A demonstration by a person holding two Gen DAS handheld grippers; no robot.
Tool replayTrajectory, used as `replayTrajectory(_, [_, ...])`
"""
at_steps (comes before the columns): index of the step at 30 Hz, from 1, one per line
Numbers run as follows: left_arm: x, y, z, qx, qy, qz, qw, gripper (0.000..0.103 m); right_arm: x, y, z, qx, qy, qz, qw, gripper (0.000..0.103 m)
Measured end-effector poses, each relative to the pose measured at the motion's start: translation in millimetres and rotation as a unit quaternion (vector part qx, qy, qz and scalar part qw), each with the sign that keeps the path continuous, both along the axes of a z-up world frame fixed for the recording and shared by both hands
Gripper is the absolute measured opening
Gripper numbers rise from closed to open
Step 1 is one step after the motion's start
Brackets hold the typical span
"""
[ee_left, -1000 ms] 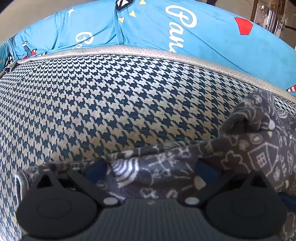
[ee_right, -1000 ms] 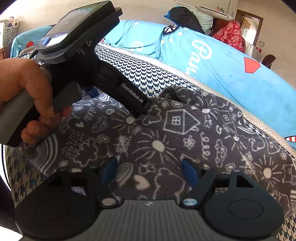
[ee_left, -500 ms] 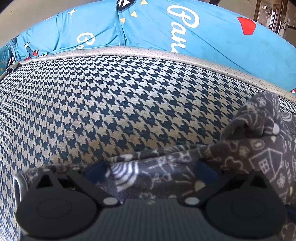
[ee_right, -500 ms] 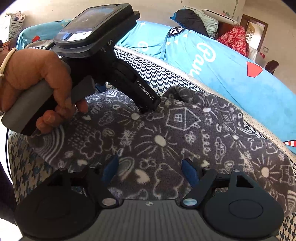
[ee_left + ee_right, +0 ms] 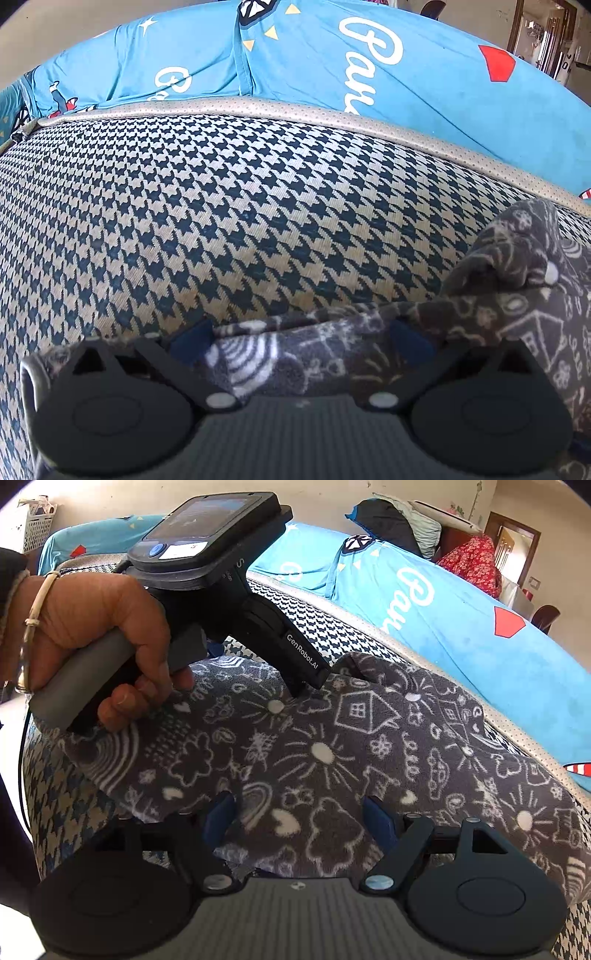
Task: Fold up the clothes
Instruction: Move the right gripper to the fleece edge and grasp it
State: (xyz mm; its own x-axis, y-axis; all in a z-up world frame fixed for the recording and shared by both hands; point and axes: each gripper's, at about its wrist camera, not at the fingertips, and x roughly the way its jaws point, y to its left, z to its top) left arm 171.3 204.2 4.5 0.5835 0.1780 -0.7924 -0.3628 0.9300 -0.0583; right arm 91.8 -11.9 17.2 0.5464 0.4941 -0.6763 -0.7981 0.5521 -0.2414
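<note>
Left wrist view showed the left tongs low over a houndstooth cushion, their two blue fingers spread wide with a bunched fold of the grey fleece garment lying between them. The fingers stood apart on either side of the fold rather than pressed onto it — whether the pads actually bit into the cloth could not be told. To the right of these tongs the garment rose in a rumpled hump, printed with white doodles of houses and suns. Beyond the fingertips lay bare houndstooth fabric, then a beige piped edge, and past that a blue printed sheet with white script.

In the right wrist view, the right tongs were also spread, blue fingers set wide over the near edge of the same garment, which ran between them and spread flat ahead across the cushion. Ahead and to the left of these tongs, the person's left hand gripped the grey handle of the other device — its black body angled down so that its nose met the fleece near a doodled sun. A pale bangle circled that wrist. Far beyond, to the right, a pile of clothes sat on the blue sheet.
</note>
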Motion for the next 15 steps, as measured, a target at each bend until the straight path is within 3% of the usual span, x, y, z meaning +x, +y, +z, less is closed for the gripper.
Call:
replayTrajectory(4, [-4,3,1,-0.011,-0.008,0.000,0.9999,0.103,-5,-3,2,-0.007,-0.002,0.006,1.000,0.076])
replayTrajectory(10, [-11,16,6,-0.062,-0.030,0.038,0.9969,0.103,-16,-8,2,-0.026,-0.007,0.015,1.000,0.077])
replayTrajectory(11, [-13,17,7,-0.069,-0.033,0.043,0.9962,0.103,-18,-9,1,-0.032,-0.007,0.019,0.999,0.079])
replayTrajectory(13, [-17,19,8,-0.075,-0.035,0.045,0.9955,0.103,-24,-10,-5,-0.067,-0.012,0.036,0.997,0.093])
replayTrajectory(15, [-19,19,9,-0.069,-0.034,0.039,0.9963,0.103,-33,-11,-8,-0.084,-0.035,0.049,0.995,0.093])
